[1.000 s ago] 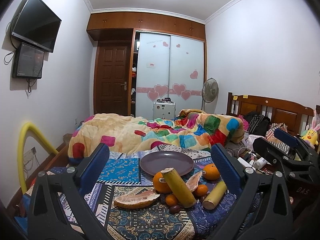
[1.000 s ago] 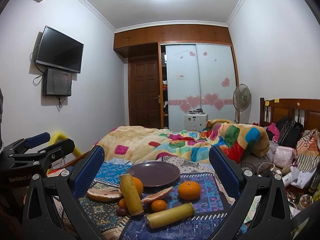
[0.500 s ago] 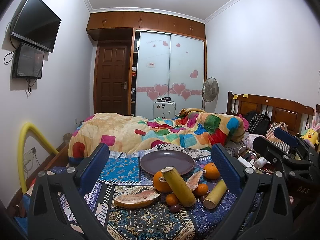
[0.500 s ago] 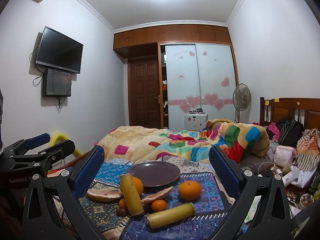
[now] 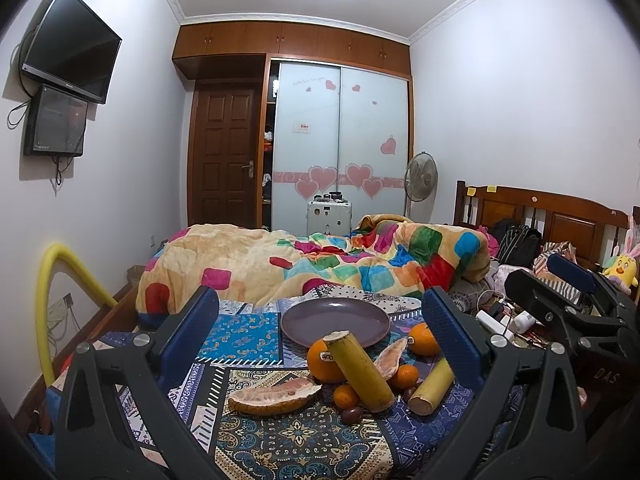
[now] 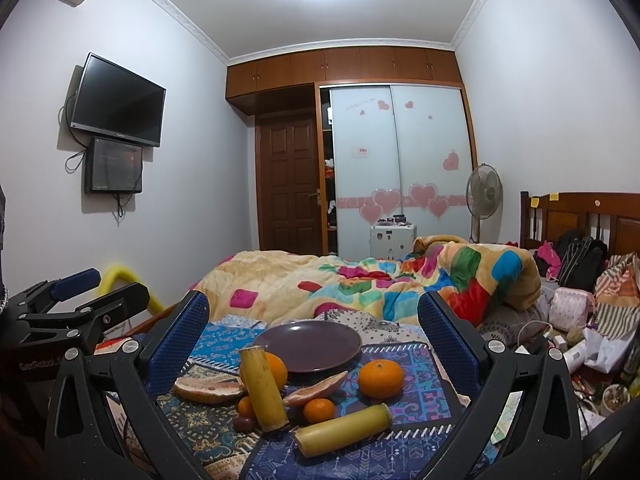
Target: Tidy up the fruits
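An empty purple plate [image 5: 335, 320] [image 6: 307, 345] sits on a patterned cloth. In front of it lie two yellow sugarcane pieces [image 5: 360, 372] [image 6: 343, 429], two large oranges [image 5: 423, 338] [image 6: 380, 378], small mandarins [image 6: 319, 410], two pomelo slices [image 5: 274, 395] [image 6: 316, 389] and a dark small fruit [image 5: 352, 415]. My left gripper [image 5: 320, 340] is open and empty, held back from the fruit. My right gripper [image 6: 312, 340] is open and empty, also held back. Each gripper shows in the other's view, the right one [image 5: 568, 312] and the left one [image 6: 72, 312].
The patterned cloth [image 5: 296, 440] covers a low surface beside a bed with a colourful quilt [image 5: 320, 264]. Bags and clutter [image 6: 580, 320] lie to the right. A yellow hose [image 5: 52, 280] curves at the left wall. A wardrobe, door and fan stand behind.
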`<state>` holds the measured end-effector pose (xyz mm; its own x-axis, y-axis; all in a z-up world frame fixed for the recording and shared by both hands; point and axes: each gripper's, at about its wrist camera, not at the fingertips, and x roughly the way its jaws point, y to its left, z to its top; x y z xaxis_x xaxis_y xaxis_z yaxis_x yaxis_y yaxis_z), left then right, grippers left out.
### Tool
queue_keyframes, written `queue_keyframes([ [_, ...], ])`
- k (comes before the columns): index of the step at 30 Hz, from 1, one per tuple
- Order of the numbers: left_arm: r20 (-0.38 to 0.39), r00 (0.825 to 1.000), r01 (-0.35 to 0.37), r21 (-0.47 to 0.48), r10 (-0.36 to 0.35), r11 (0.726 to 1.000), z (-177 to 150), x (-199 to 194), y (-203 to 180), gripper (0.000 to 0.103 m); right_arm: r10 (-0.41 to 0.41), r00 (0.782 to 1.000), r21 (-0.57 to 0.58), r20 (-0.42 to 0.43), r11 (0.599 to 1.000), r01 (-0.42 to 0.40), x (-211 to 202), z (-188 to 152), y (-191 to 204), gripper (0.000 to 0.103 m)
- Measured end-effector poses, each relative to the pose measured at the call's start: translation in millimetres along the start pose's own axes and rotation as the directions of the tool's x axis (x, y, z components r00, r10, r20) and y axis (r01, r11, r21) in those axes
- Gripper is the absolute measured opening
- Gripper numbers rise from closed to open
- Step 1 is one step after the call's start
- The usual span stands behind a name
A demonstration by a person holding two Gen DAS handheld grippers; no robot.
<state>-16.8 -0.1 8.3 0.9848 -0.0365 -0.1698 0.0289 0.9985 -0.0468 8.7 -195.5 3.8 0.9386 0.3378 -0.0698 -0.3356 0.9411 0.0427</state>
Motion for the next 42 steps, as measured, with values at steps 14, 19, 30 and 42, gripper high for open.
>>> queue_keyframes([
  [14,-0.104,0.994,-0.017,0.027,0.020,0.999,-20,24,14,0.103,-0.006,0.995,-0.011,-0.103,1.000,0.005,21,-24,-3,0.103],
  [19,-0.205,0.978,-0.038,0.031,0.043,0.999,-41,46,28,0.103,-0.017,0.974,-0.030,-0.225,0.999,0.011,40,-54,-3,0.103],
  [30,-0.446,0.894,-0.025,0.034,0.037,0.999,-85,109,50,0.103,-0.014,0.890,-0.007,-0.456,1.000,0.012,79,-103,-10,0.103],
  [42,-0.553,0.833,0.047,0.118,0.026,0.992,-103,169,53,0.103,-0.048,0.855,-0.016,-0.516,0.999,0.047,94,-116,-15,0.103],
])
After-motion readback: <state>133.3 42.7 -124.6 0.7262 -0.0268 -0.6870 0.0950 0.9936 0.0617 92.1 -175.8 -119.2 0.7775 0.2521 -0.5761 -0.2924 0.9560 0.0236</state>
